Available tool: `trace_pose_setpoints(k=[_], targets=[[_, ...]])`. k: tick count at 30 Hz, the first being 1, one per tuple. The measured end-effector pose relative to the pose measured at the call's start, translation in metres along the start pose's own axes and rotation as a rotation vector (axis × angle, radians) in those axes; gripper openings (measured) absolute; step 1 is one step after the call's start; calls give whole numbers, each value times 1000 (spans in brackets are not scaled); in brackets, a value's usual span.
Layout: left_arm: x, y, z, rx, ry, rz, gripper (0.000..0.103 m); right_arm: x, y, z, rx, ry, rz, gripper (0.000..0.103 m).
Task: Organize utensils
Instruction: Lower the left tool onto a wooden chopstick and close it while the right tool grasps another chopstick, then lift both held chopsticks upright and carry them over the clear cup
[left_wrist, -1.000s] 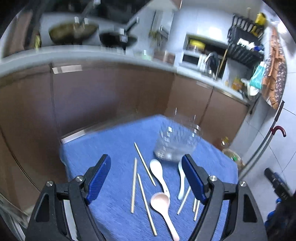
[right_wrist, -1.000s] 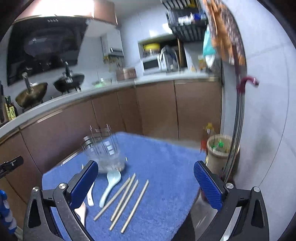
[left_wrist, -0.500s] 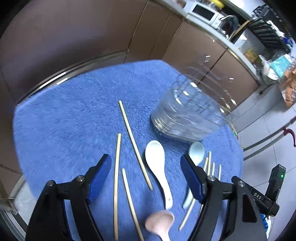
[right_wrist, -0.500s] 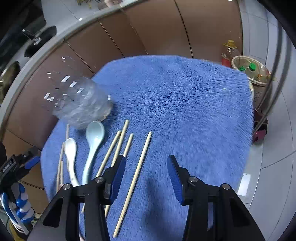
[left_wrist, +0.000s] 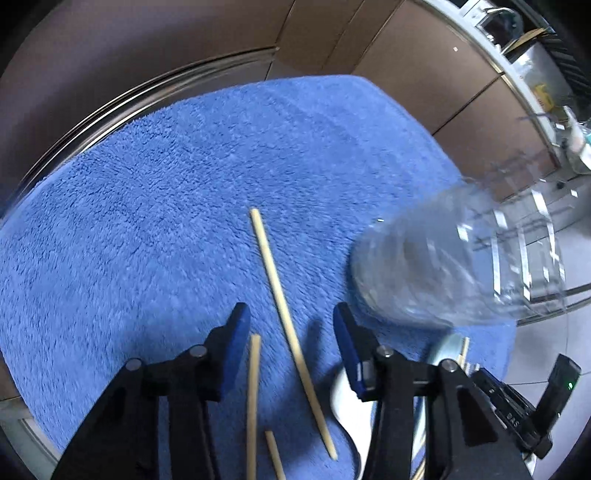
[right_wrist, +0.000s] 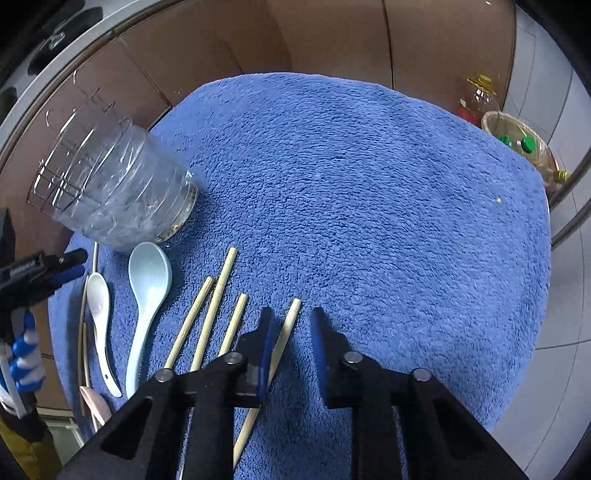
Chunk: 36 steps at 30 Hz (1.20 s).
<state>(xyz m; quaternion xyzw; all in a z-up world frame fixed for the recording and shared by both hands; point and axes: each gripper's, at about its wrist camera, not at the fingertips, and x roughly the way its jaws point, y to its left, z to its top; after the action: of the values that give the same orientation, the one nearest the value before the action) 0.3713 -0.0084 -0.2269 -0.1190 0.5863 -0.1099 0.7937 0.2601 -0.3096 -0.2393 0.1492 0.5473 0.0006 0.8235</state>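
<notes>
Both grippers point down at the blue-towelled desk (right_wrist: 369, 166), the left gripper (left_wrist: 291, 321) closing around a chopstick (left_wrist: 284, 295), the right gripper (right_wrist: 290, 325) closing beside another chopstick (right_wrist: 284, 332), neither pinched yet.

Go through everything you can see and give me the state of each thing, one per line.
Left gripper: closing, chopstick between jaws, not pinched.
Right gripper: closing, rightmost chopstick between jaws, not clamped.
Clear container: upright, empty.
Light blue spoon: lying flat on towel.
White spoon: lying flat.
</notes>
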Motion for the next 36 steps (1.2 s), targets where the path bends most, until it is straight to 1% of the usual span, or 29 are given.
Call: trace_pose_setpoints(k=[4, 6, 7, 9, 14, 17, 18, 19, 24, 28, 30, 33, 36], targets=[[7, -1, 11, -4, 21, 24, 37, 4, 3, 1, -22, 8, -9, 12], [11, -3, 16, -1, 28, 38, 32, 3, 8, -3, -30, 12, -14, 12], [13, -5, 19, -2, 36, 54, 30, 4, 8, -2, -36, 15, -18, 12], [16, -7, 24, -3, 42, 81, 22, 6, 10, 0, -45, 20, -24, 11], [23, -20, 29, 17, 53, 173, 14, 6, 24, -4, -71, 18, -54, 10], [27, -28, 33, 12, 44, 200, 8, 6, 24, -6, -55, 6, -47, 9], [29, -28, 33, 3, 40, 200, 8, 5, 23, -6, -44, 3, -39, 8], [28, -27, 34, -7, 37, 194, 7, 4, 23, -7, -35, 0, -33, 8], [12, -15, 24, -63, -8, 102, 5, -8, 15, -7, -23, -35, 11, 6], [-14, -16, 10, -71, -83, 45, 5, -28, 19, -13, -36, -88, 46, 6], [-33, -17, 2, -67, -132, 12, 5, -42, 19, -17, -39, -122, 67, 6], [-61, -17, -10, -56, -203, -18, 5, -62, 19, -25, -50, -177, 92, 6], [-91, -20, -23, -49, -256, -35, 5, -83, 20, -36, -64, -235, 120, 6]])
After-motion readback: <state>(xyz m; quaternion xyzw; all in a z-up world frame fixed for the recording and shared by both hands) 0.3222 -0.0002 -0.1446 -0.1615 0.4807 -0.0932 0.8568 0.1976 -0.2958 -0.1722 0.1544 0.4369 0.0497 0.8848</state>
